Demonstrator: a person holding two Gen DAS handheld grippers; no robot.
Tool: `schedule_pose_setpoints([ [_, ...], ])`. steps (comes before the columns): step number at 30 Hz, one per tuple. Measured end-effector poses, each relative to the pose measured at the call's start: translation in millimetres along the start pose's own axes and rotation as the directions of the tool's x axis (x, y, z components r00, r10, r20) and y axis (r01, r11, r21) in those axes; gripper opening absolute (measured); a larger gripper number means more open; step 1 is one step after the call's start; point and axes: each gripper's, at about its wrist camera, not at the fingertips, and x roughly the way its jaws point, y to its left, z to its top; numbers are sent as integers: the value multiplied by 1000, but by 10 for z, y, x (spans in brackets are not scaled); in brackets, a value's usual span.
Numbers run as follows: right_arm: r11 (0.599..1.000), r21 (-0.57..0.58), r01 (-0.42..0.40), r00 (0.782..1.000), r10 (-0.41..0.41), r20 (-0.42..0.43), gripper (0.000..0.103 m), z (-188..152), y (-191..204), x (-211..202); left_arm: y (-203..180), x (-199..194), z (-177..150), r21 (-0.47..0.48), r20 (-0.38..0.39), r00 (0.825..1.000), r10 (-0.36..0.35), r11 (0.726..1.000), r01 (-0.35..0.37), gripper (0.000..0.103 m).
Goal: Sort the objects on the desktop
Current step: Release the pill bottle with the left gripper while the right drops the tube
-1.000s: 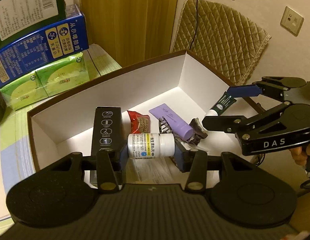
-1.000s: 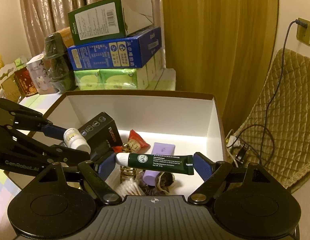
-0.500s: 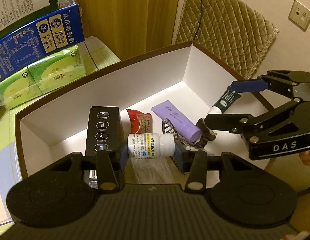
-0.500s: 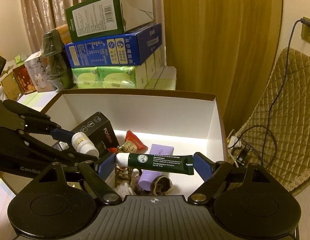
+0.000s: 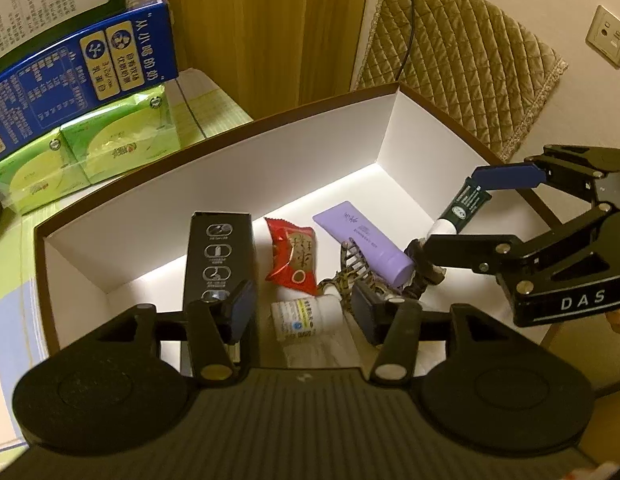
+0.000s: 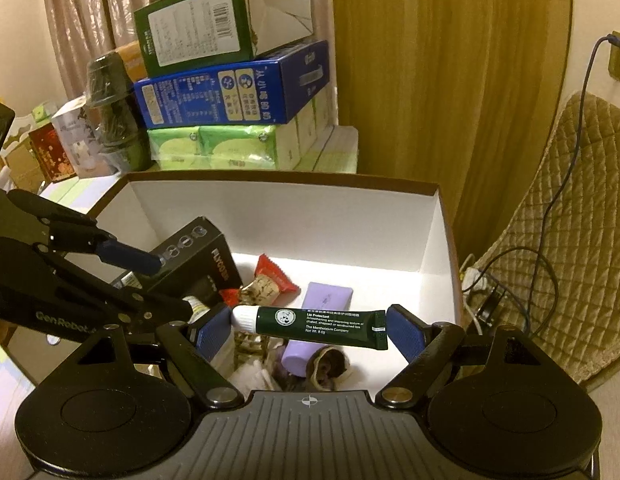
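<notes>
A white box with a brown rim (image 5: 238, 168) holds a black carton (image 5: 220, 248), a red snack packet (image 5: 292, 256), a purple tube (image 5: 361, 232) and a hair claw (image 5: 351, 268). My left gripper (image 5: 302, 308) is open over the box, and the white pill bottle (image 5: 306, 318) lies loose below it between the fingers. My right gripper (image 6: 310, 326) is shut on a dark green lip balm tube (image 6: 317, 326), held crosswise above the box's right side; this tube also shows in the left wrist view (image 5: 461, 210).
Stacked cartons stand behind the box: green (image 6: 218, 20), blue (image 6: 234, 88), and light green tissue packs (image 6: 230, 148). A quilted chair back (image 5: 457, 64) with a cable stands right of the box. Wooden panelling (image 6: 429, 80) rises behind.
My left gripper has opened and let go of the pill bottle, which now lies in the box. My right gripper still holds the green tube, almost unmoved.
</notes>
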Motion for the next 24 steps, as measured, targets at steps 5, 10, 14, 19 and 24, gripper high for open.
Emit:
schedule_pose_setpoints([
  [5, 999, -21, -35, 999, 34, -17, 81, -49, 98, -14, 75, -98, -69, -4, -16, 1000, 21, 1000, -21, 56],
  [10, 996, -44, -72, 997, 71, -39, 81, -90, 256, 54, 165, -238, -157, -19, -28, 998, 54, 998, -55, 63],
  [14, 992, -72, -100, 993, 95, -67, 81, -102, 410, 149, 255, -328, -213, -36, -29, 996, 88, 995, -89, 67],
  [19, 988, -99, -115, 991, 106, -86, 81, -95, 532, 242, 331, -413, -247, -62, -23, 993, 117, 991, -118, 67],
  [24, 987, -110, -113, 991, 104, -83, 81, -66, 581, 280, 339, -473, -279, -75, -16, 992, 128, 989, -129, 68],
])
